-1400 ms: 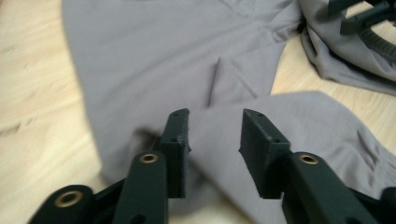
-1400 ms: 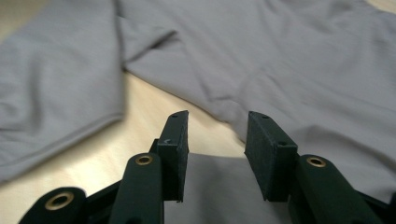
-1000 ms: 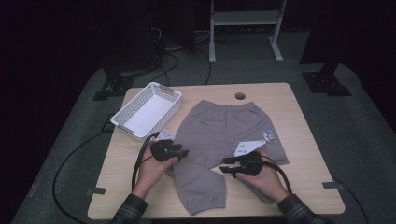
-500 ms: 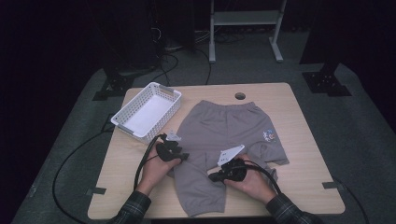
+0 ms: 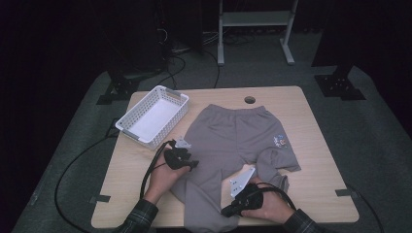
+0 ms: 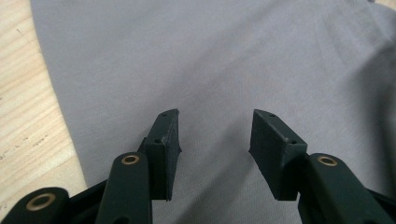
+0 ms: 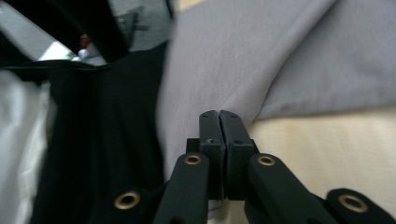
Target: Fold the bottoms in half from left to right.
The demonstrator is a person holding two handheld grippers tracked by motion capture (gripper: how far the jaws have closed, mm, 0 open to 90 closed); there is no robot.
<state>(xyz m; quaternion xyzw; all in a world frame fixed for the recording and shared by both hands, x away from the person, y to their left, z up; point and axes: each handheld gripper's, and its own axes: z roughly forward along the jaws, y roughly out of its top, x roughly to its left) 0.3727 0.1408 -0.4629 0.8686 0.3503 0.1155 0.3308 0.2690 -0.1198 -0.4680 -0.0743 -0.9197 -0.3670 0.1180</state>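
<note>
One pair of grey shorts [image 5: 238,141], soft, light, limp, lies mid-desk [image 5: 316,194], its right leg folded over. My right tongs [image 7: 219,122] pinch the hem near the front edge; left tongs [image 6: 215,135] hover spread above the left leg. White basket [image 5: 153,116] sits at the left edge.

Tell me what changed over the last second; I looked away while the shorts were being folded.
The right gripper slid toward the table's near edge, dragging the right leg of the grey shorts over into a fold. Its jaws have just been closing and now look pressed together on the fabric. The left gripper kept its place over the left leg, jaws apart. The white basket stayed put.
</note>
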